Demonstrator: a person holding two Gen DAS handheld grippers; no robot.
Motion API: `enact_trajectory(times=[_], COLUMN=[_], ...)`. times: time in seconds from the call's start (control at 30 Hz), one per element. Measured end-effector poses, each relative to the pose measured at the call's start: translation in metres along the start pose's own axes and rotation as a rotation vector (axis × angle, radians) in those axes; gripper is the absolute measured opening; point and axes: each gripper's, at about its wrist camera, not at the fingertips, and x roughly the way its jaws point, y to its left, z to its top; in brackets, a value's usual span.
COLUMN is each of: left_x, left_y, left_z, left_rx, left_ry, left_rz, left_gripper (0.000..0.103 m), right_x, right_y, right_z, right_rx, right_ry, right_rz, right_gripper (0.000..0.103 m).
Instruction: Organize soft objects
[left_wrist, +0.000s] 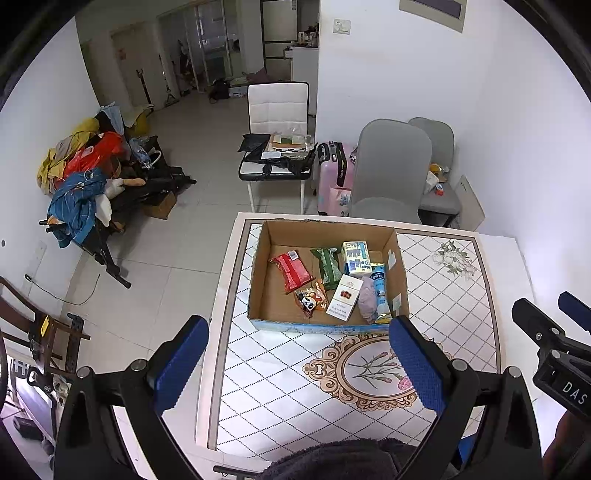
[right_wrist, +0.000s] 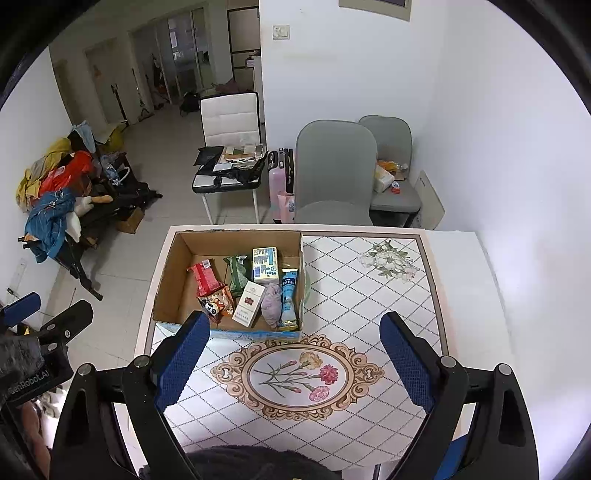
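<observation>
I am holding my left gripper (left_wrist: 299, 354) above the near part of the desk (left_wrist: 280, 387), its blue fingers (left_wrist: 181, 365) spread wide with nothing between them. My right gripper (right_wrist: 295, 350) is hovering beside it over the flower medallion (right_wrist: 295, 373) printed on the desk top, its fingers (right_wrist: 406, 362) also standing wide apart and gripping nothing. Each gripper is showing at the edge of the other's view.

Just beyond the fingertips a cardboard box (left_wrist: 258, 273) is sitting on the left half of the desk, open at the top. The things are lying inside it. A white and red carton (left_wrist: 344, 297) is lying flat near the front wall, with a small orange snack pack (left_wrist: 312, 297) to its left and a lilac cloth bundle (left_wrist: 367, 297) to its right. A blue tube (left_wrist: 380, 291) is lying along the right wall, touching the bundle. Farther in, a red pack (left_wrist: 291, 271) is lying tilted on the left, a green pack (left_wrist: 327, 267) beside it, and a pale tissue pack (left_wrist: 355, 258) is standing toward the back right.

Past the desk two grey chairs (left_wrist: 391, 170) are standing by the wall, a pink suitcase (left_wrist: 332, 177) next to them, and a white chair (left_wrist: 277, 110) piled with papers. A heap of clothes (left_wrist: 81, 173) is lying far left on the floor.
</observation>
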Motion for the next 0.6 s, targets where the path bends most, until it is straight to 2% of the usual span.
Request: enact_trajectory(times=[0.6], left_x=[-0.006], left_y=[-0.010], left_z=[0.005], left_rx=[0.032], left_ry=[-0.010], left_rz=[0.003], left_gripper=[0.100], right_x=[-0.001], right_y=[-0.001], right_z=[-0.003], right_rx=[0.012], right_ry=[0.001], right_rz=[-0.010], right_gripper=[0.095])
